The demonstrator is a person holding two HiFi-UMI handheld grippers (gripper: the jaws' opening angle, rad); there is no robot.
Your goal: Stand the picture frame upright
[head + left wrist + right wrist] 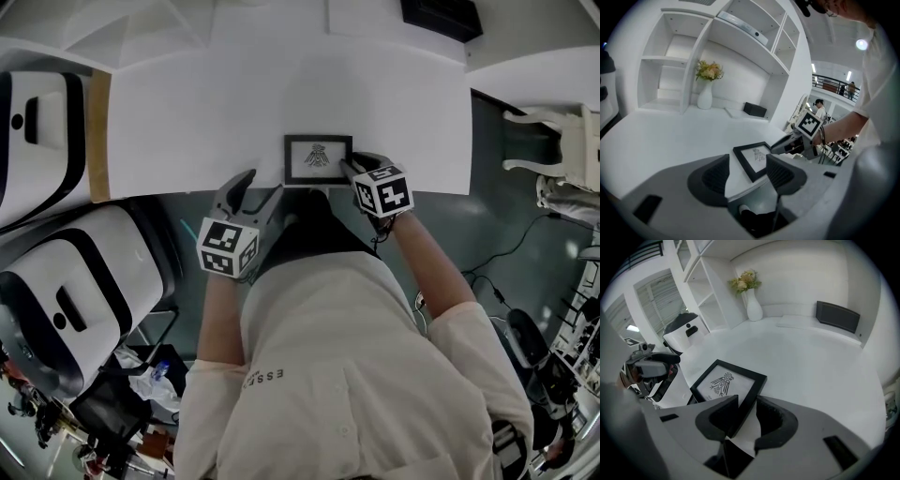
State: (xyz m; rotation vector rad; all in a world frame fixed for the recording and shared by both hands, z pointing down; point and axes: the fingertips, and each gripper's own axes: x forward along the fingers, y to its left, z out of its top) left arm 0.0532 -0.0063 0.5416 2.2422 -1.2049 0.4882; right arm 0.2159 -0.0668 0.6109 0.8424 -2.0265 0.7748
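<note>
**Tongs straddling the frame's side**

The right tongs [745,420] stood with jaws apart over one black side bar of the picture frame [723,383]. A strip of white showed between the bar and one jaw. The frame lay flat by the table's [801,362] near edge. A vase [753,305] of flowers and a black box [837,316] stood along the far edge.

The head view looks steeply down on the picture frame [319,157] from above the person's shoulders. The left gripper view faces it low from its near left, and the right gripper view sits close at its right edge. Both gripper views share the vase [705,96], seemingly far behind it.
</note>
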